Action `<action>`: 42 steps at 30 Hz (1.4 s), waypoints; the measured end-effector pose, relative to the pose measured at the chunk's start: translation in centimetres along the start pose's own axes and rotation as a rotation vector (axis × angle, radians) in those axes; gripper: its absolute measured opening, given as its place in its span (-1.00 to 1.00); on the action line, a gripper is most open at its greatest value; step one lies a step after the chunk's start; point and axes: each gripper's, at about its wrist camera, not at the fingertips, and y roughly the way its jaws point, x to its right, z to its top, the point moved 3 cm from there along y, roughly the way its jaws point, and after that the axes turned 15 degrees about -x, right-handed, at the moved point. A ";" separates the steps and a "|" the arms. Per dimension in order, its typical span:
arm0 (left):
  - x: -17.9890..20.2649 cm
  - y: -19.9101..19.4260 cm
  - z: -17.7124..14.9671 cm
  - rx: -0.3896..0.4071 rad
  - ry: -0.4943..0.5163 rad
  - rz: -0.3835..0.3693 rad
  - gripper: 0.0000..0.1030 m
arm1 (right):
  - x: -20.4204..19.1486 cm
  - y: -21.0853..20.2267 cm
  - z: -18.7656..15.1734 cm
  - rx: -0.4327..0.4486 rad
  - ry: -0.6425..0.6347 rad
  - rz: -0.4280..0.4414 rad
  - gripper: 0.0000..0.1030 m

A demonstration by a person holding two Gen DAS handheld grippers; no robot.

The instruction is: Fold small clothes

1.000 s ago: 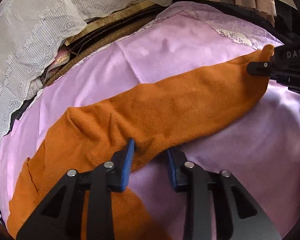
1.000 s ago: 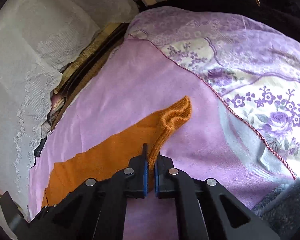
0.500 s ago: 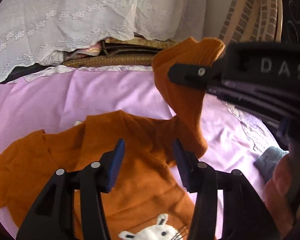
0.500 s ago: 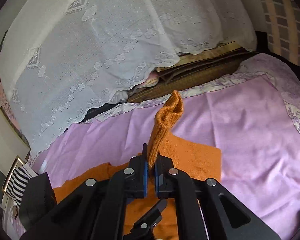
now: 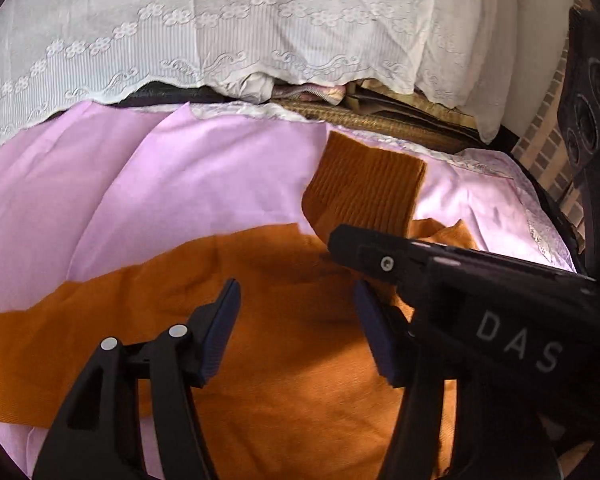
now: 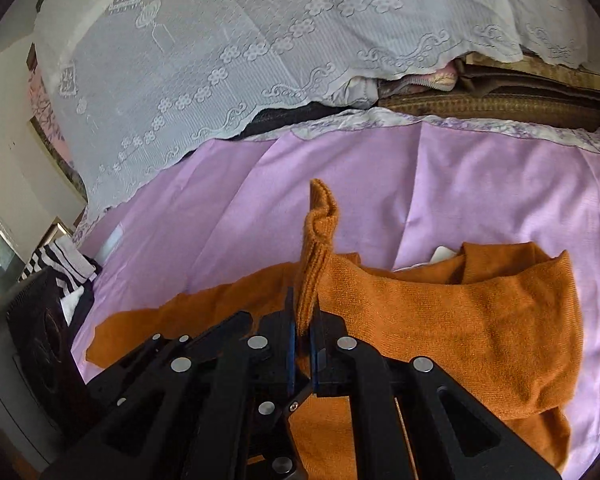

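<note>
An orange knit sweater [image 5: 292,380] lies on the pink bedsheet [image 5: 140,184]. My right gripper [image 6: 302,320] is shut on its ribbed sleeve cuff [image 6: 320,220], whose end sticks up past the pads. The sleeve is carried over the sweater's body [image 6: 460,328]. In the left wrist view the same cuff [image 5: 364,184] shows beyond the right gripper's black body [image 5: 460,280], which crosses from the right. My left gripper [image 5: 296,320] hovers just above the sweater's body. Its jaws are opening, and nothing is pinched between the blue pads [image 5: 224,328].
A white lace cover [image 6: 260,40] drapes over a stack of bedding and a woven mat [image 5: 380,120] at the back. Striped black-and-white cloth [image 6: 60,264] and a dark speaker-like box [image 6: 32,360] sit at the left. The floral quilt edge [image 5: 540,236] lies right.
Both grippers swept across the bed toward the lace cover. The right one carried the sleeve cuff over the sweater's body. The left jaws widened and no longer touch the cloth.
</note>
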 end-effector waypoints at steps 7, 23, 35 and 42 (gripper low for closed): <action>-3.9 1.7 -2.4 -0.096 -0.075 0.035 0.38 | -0.5 2.8 -1.8 -0.077 -0.024 0.032 -0.45; 1.7 2.9 0.7 -0.079 0.038 0.127 0.74 | 16.4 -3.1 -3.3 0.040 0.252 0.004 -0.45; -1.8 0.9 -1.7 -0.063 -0.093 0.068 0.91 | 16.4 -6.4 -6.0 0.160 0.251 0.074 -0.53; -2.7 3.5 -2.7 -0.179 -0.096 0.122 0.92 | 14.0 -0.8 -7.7 0.024 0.135 -0.102 0.20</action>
